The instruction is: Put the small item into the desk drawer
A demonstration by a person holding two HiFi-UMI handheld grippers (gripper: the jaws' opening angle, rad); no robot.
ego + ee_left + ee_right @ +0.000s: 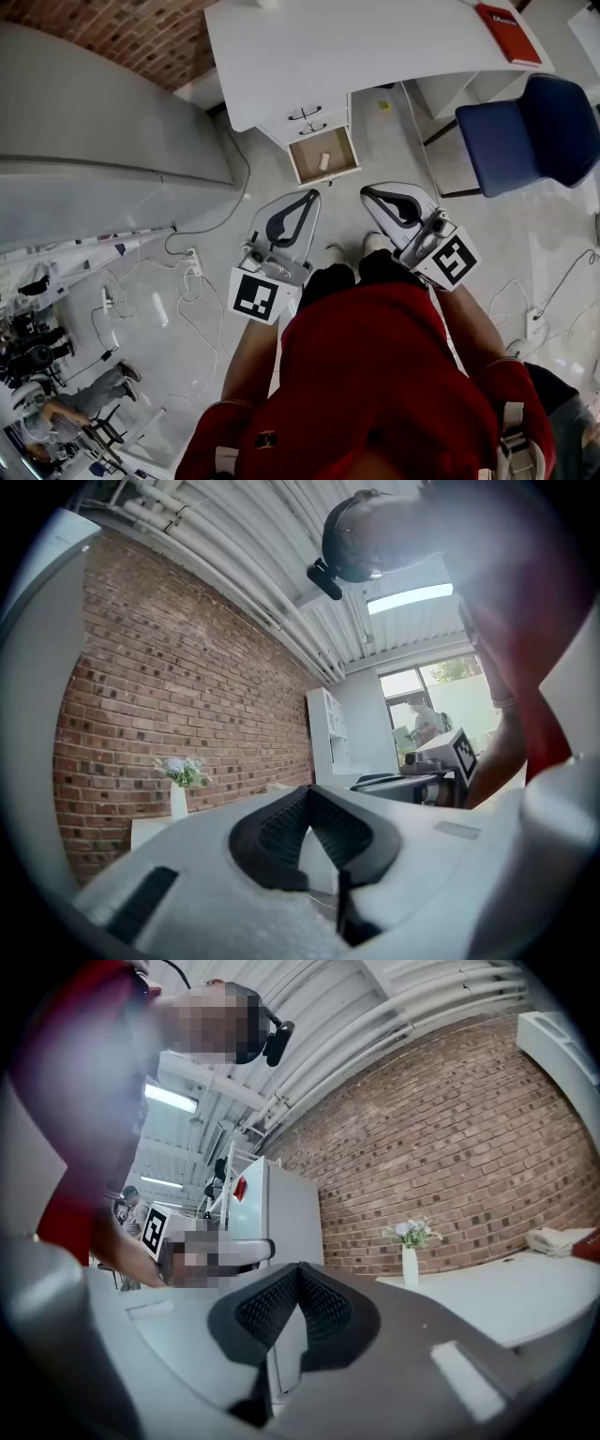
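A small white item (324, 160) lay inside the open wooden drawer (305, 171) of the big white bench (375, 47). The white left gripper (312, 196) and the white right gripper (368, 193) both had their black jaws shut tight with nothing in them. They were side by side, well away from the drawer.

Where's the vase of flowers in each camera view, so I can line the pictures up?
Head view: not made out; the desk's back edge is cut off at the top.
Left gripper view: vase left of the jaws, on the desk, against the brick wall.
Right gripper view: vase right of the jaws, on the desk.
Shared landmark: the brick wall.
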